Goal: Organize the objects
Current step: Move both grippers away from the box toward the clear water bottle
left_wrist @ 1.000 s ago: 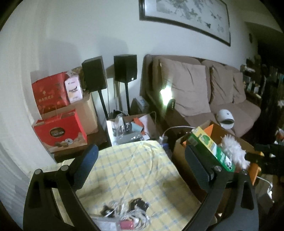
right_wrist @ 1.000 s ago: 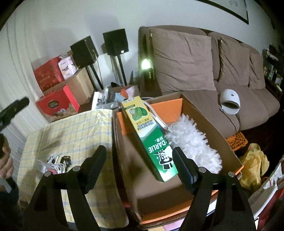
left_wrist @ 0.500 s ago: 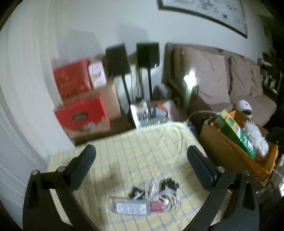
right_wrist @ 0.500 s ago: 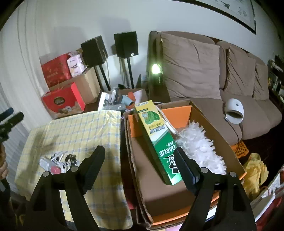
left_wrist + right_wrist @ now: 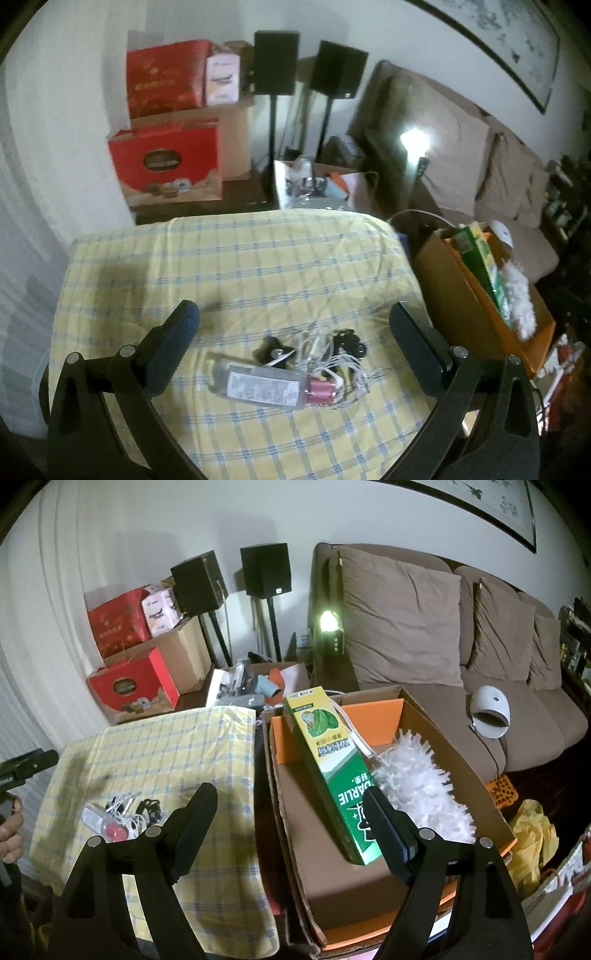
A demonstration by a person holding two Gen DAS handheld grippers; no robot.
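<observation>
Left gripper (image 5: 293, 325): angled downward over the yellow checked tablecloth (image 5: 236, 266); jaws held wide apart, nothing between the pads. Just below and between its fingers, a cluster is seen lying flat on the cloth: a clear labelled bottle with a pink cap (image 5: 266, 386), a tangle of white cables (image 5: 340, 369) touching the cap end, and small black items (image 5: 349, 341) beside them.

Right gripper (image 5: 290, 814): tilted downward over the seam between the table and the cardboard box (image 5: 436, 723); jaws spread wide and empty, one finger over the cloth, the other over the box. Inside the box, a green carton (image 5: 332, 771) is leaned lengthwise, with a white duster (image 5: 417, 786) touching its right side.

The cloth around the cluster is bare to its edges. Beyond the far edge, red gift boxes (image 5: 166, 162), two black speakers on stands (image 5: 275, 62) and a brown sofa (image 5: 424, 627) are ranged along the wall.
</observation>
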